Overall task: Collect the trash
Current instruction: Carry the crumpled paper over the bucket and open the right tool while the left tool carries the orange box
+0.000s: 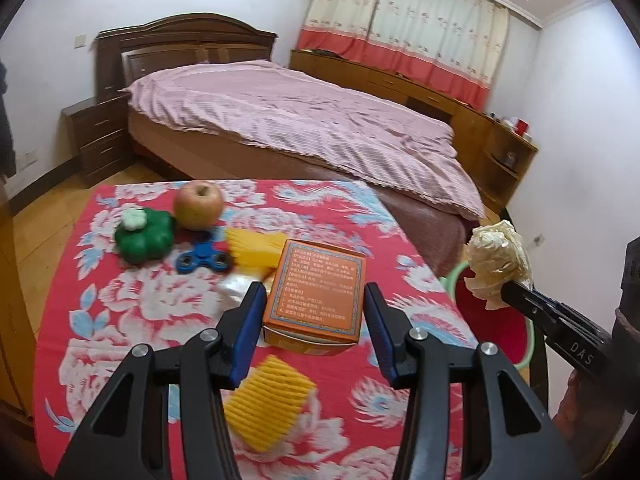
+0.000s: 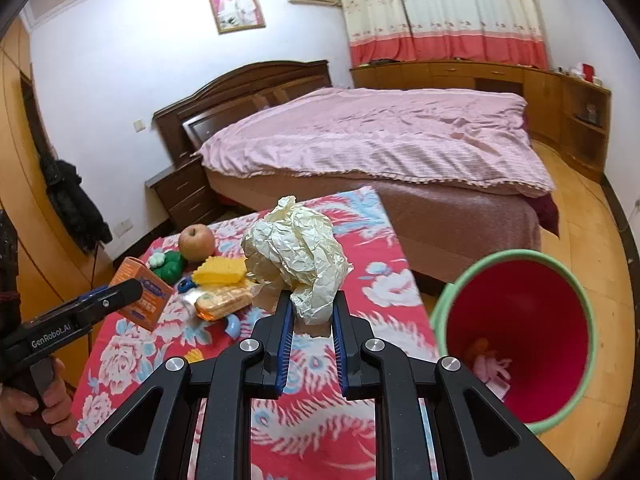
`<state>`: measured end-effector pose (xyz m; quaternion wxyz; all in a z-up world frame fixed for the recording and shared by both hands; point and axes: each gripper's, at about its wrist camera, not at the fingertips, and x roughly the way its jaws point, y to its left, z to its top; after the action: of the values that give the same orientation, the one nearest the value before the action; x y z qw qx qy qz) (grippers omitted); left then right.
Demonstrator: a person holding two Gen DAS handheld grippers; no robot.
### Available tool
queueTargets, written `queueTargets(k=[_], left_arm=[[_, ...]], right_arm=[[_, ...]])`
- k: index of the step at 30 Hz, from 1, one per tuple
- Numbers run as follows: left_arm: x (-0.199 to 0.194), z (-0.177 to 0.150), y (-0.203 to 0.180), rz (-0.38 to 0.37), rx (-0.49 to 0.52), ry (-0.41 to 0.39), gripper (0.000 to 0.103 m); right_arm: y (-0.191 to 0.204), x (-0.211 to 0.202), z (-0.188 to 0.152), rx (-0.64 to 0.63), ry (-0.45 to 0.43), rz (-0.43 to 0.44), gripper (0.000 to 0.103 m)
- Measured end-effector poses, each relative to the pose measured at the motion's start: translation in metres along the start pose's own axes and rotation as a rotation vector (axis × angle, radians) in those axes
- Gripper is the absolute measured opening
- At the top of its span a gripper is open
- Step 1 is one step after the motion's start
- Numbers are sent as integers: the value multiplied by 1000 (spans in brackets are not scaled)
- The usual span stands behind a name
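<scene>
1. Tabletop (image 1: 132, 308): covered by a red flowered cloth. It carries an apple (image 1: 199, 205), a green toy (image 1: 144, 240), a blue spinner (image 1: 204, 258), yellow ridged pieces, one near the spinner and one (image 1: 268, 404) under the left jaws, and a cracker pack (image 2: 224, 302).
2. Bin (image 2: 576, 344): red inside, green rim, standing on the floor just beside the tabletop's right edge. Some scraps already lie at its bottom.
3. Orange box (image 1: 320, 292): held between the pads of the left hand-held gripper (image 1: 316, 332). The jaws stand half spread, pressed on the box's two long sides, and the right wrist view shows the box lifted off the cloth. Its long axis runs forward along the fingers.
4. Crumpled paper (image 2: 296, 256): pinched at its lower end by the right hand-held gripper (image 2: 312, 328), jaws nearly together. The wad sticks up and forward beyond the fingertips.
5. Key relation: the bin lies to the right of and below the right hand-held gripper, with its mouth open toward it. Judged from both views, the right hand is the nearer one to the bin; the left hand must cross above the tabletop to reach it.
6. Next step, as a judgement: carry the paper over the rim and release, then bring the box.
</scene>
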<state>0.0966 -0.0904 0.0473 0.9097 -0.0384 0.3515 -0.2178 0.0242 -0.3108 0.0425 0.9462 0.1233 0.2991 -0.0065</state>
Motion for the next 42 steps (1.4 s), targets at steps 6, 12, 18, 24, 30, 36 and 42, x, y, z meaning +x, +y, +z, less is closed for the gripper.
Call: queueTargets(k=[6, 12, 18, 24, 30, 36, 42], left_arm=[[3, -4, -36, -52, 49, 16, 50], [13, -8, -73, -100, 107, 41, 50], [29, -12, -107, -143, 170, 67, 50], [50, -16, -134, -178, 202, 107, 50], [67, -22, -160, -208, 263, 120, 50], [84, -22, -181, -233, 293, 136, 50], [108, -27, -199, -259, 309, 177, 50]], right_arm=[[-25, -24, -8, 44, -25, -53, 19], [-57, -40, -16, 100, -38, -106, 19], [-86, -46, -26, 157, -32, -147, 19], [-110, -47, -38, 205, -17, -186, 19], [-135, -41, -50, 263, 16, -209, 19], [-158, -34, -60, 311, 51, -230, 21], [-177, -28, -64, 336, 72, -273, 23]])
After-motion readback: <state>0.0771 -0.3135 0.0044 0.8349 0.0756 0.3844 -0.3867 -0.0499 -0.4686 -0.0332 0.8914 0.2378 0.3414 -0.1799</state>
